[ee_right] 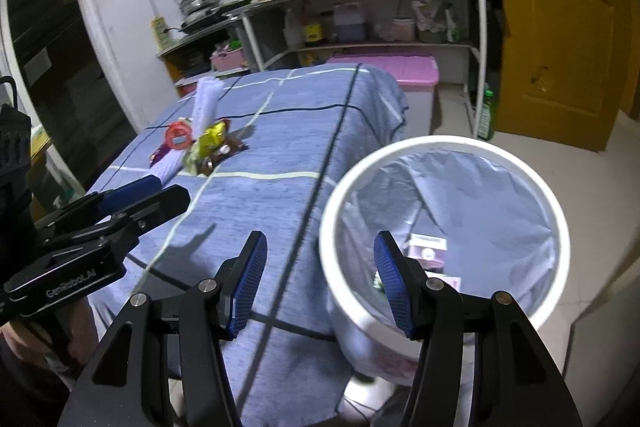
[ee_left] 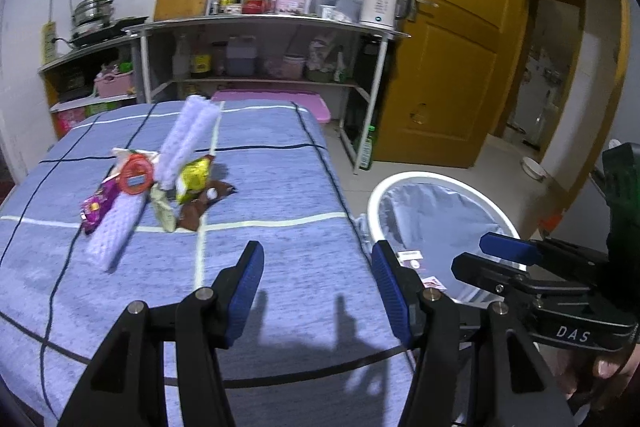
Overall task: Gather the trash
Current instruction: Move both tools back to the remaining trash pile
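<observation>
A pile of trash lies on the blue checked tablecloth (ee_left: 280, 195): two white foam nets (ee_left: 188, 139), an orange tape ring (ee_left: 136, 177), a yellow wrapper (ee_left: 194, 179), a purple wrapper (ee_left: 96, 207) and a brown wrapper (ee_left: 200, 207). The pile also shows in the right wrist view (ee_right: 200, 143). A white bin (ee_right: 444, 227) with a grey liner stands right of the table and holds some packets. My left gripper (ee_left: 318, 287) is open and empty over the table's near edge. My right gripper (ee_right: 320, 279) is open and empty at the bin's left rim.
Metal shelves (ee_left: 260, 59) with bottles, jars and a kettle (ee_left: 384, 1) stand behind the table. A pink lidded box (ee_right: 400, 75) sits on the floor beyond it. A yellow door (ee_left: 452, 47) is at the right. A green bottle (ee_right: 488, 115) stands by the shelf leg.
</observation>
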### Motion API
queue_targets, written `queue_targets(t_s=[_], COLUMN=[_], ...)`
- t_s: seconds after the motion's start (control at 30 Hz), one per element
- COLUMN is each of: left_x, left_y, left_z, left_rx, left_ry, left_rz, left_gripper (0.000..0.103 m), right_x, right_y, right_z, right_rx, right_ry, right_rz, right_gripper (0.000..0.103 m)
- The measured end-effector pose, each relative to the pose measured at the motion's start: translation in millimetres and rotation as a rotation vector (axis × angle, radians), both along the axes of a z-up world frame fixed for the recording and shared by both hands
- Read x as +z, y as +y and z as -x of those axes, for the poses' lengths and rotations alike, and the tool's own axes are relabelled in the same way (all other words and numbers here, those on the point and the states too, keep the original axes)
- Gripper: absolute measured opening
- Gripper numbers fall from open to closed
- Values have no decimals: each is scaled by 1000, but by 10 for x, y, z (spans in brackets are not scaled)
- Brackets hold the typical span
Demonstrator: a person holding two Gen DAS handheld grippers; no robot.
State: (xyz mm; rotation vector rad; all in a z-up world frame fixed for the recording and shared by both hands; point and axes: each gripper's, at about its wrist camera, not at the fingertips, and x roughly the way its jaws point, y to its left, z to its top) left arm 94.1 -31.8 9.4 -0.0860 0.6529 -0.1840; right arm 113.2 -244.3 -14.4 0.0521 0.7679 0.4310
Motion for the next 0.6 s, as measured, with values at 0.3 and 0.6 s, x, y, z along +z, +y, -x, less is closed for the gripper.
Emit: queue_targets(t_s=[0.3, 0.6], left_x=[-41, -177], left_y=[276, 635], left_z=[19, -12], left_rx=[66, 145], left_ry=[-1, 19], left_rz=[3, 2], left_gripper=[58, 58], right_x=[16, -27], right_y=[280, 567], right_z=[-70, -197], right_rx=[59, 110], right_ry=[-1, 12], right_rz=[11, 24], right_gripper=[57, 57])
